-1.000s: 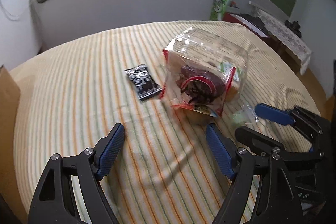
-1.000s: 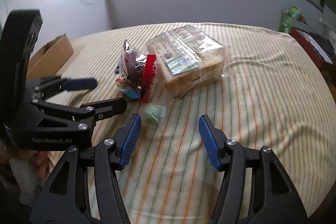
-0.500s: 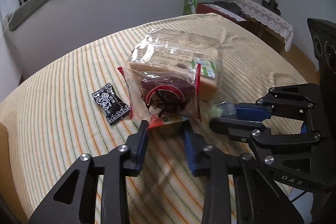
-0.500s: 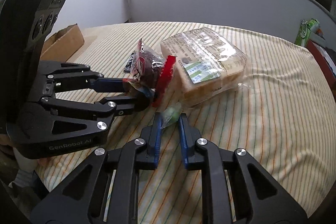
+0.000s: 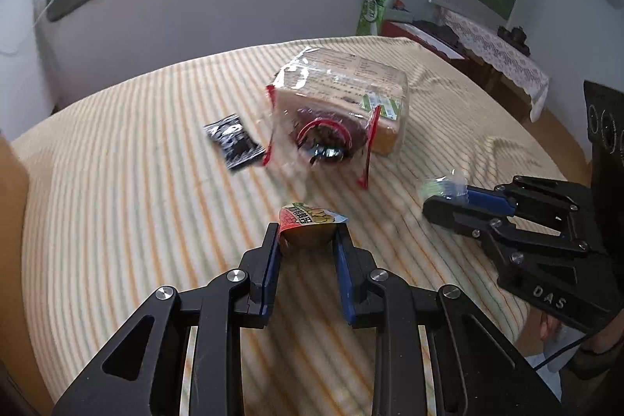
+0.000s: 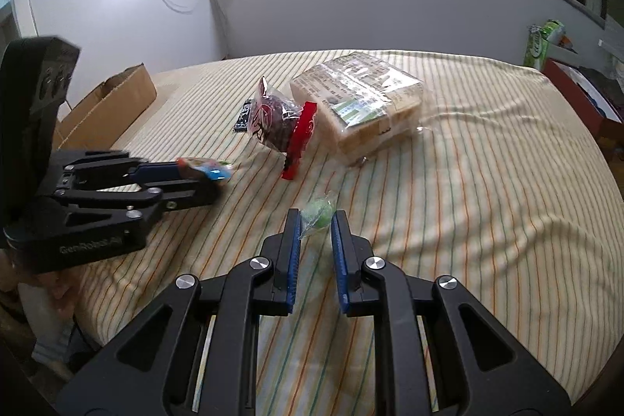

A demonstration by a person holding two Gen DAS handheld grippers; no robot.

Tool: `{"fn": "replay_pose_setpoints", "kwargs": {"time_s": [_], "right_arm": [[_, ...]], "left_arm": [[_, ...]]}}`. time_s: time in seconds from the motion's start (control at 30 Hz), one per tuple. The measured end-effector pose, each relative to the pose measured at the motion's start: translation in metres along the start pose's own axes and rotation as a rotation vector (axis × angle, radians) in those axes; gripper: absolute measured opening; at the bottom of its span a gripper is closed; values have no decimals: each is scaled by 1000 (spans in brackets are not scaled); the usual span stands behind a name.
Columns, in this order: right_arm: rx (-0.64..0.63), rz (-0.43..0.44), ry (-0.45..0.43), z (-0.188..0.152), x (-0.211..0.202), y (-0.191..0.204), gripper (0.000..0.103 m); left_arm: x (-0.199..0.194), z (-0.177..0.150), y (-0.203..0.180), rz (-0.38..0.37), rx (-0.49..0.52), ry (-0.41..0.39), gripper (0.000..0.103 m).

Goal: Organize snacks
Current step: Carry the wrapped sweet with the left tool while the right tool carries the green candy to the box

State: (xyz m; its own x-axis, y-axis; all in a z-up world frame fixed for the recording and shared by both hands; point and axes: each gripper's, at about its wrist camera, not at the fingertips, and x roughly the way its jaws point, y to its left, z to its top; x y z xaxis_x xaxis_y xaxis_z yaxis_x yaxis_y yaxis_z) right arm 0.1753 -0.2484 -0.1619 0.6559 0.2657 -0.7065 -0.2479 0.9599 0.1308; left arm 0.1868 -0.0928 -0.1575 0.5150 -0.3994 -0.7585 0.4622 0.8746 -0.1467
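Observation:
My left gripper [image 5: 306,234] is shut on a small snack cup [image 5: 308,227] with a printed foil lid and holds it above the striped cloth; it also shows in the right wrist view [image 6: 204,169]. My right gripper [image 6: 316,223] is shut on a green wrapped candy [image 6: 318,211], also seen in the left wrist view [image 5: 442,186]. On the cloth lie a clear bag of dark dried fruit [image 5: 323,139], a wrapped bread loaf [image 5: 351,84] behind it, and a small black packet [image 5: 233,140] to its left.
An open cardboard box [image 6: 105,104] stands at the left edge of the bed [image 6: 487,201]. A grey wall runs behind the bed. A green pack [image 5: 372,10] and a low red table [image 5: 429,34] stand at the far right.
Both grippers have pulled back from the pile and lifted, the left with the snack cup, the right with the green candy. The dried fruit bag has tipped and shifted.

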Motion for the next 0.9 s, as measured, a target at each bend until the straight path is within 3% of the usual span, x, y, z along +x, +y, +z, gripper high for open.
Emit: {"fn": "replay_pose_setpoints", "kwargs": {"time_s": [0.4,0.73,0.9], "right_arm": [[-17,-59,-57,-5,-20,24,16],[-118,-103,-247,47,-94,72,16],[-165,-111,-276,58,-111,97,16]], "left_arm": [[-55,-18,-2,165,-45,-163,24],[-125,-2,-9,193,-22,-343,24],[-165,2,-9,208,-14,-442,24]]}}
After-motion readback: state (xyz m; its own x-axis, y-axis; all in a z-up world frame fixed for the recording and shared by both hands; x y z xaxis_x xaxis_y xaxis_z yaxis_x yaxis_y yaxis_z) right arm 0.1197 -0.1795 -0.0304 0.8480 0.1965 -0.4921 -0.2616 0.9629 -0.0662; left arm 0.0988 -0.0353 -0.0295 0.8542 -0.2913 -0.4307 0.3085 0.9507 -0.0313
